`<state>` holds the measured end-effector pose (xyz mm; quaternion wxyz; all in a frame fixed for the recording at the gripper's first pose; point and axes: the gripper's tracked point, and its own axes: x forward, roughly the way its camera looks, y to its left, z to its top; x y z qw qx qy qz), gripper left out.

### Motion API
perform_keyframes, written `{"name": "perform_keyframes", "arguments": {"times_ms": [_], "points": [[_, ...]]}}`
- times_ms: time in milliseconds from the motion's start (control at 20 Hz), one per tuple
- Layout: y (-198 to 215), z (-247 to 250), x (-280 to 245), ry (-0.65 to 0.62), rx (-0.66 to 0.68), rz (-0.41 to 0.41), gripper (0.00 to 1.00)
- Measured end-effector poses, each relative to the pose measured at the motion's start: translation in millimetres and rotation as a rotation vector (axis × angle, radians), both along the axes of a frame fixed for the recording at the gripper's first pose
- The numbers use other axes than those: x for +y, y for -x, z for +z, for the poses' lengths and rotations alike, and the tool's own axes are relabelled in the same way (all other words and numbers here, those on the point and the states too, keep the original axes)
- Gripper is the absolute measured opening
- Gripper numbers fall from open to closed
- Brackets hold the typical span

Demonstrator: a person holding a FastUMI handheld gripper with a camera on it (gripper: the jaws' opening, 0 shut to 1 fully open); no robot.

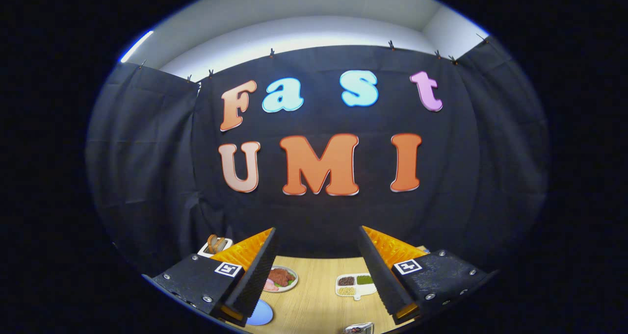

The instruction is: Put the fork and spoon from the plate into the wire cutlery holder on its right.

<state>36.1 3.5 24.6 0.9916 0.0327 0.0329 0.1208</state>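
Gripper [316, 270] held high and level above the wooden table [319, 304], its fingers spread wide with nothing between them.

Between the fingers, on the table beyond them: a small plate of meat and greens [280, 278] to the left and a white divided dish [354, 285] with dark, green and pale fillings to the right. Just under the left finger, nearer in, the edge of a blue plate [260, 314] shows; no cutlery can be made out on the visible part. At the near edge, a sliver of something metallic [359, 328] appears; whether it is the wire holder or cutlery cannot be told. Far left, beyond the left finger, a white tray with bread [215, 244].

Progress: neither fork nor spoon is identifiable. Whether they lie on the plate or stand in the holder cannot be settled.
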Motion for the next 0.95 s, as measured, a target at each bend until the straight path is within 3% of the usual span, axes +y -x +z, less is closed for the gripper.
{"name": "perform_keyframes", "arguments": {"times_ms": [200, 650, 950], "points": [[5.3, 47.7, 5.5, -0.014, -0.16, -0.015, 0.97], [15.3, 87.2, 14.0, 0.072, -0.363, -0.062, 0.97], [14.9, 68.9, 23.7, 0.039, -0.29, -0.036, 0.98]]}}
